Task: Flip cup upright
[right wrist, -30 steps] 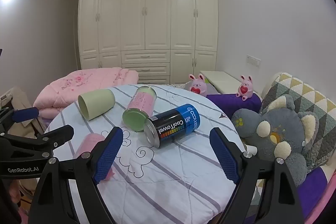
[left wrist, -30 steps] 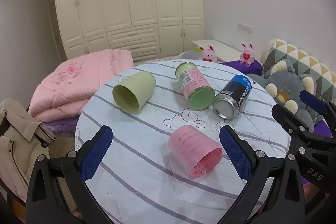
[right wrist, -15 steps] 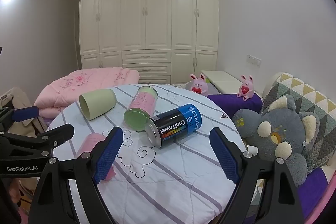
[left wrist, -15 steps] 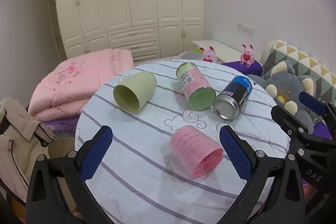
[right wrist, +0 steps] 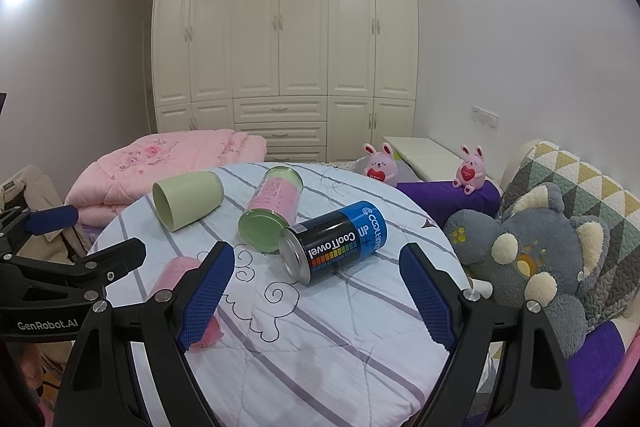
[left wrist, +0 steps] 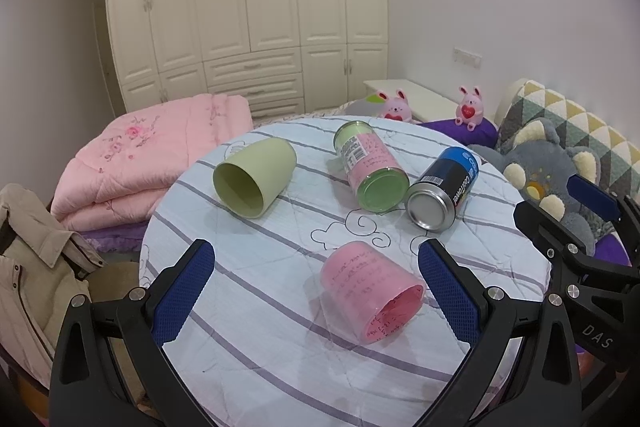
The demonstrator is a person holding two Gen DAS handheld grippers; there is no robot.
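While both cups lie on their sides on the striped round table (left wrist: 248, 327), nothing is flipped yet. Left gripper (left wrist: 316, 291), jaws wide apart, hovers over the pink cup (left wrist: 370, 295); right gripper (right wrist: 316, 295) likewise gapes empty. Green cup (left wrist: 254, 177) waits farther back.

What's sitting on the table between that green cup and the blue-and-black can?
A pink-labelled can with a green lid lies on its side between the green cup and the blue-and-black can, clearest in the left wrist view.
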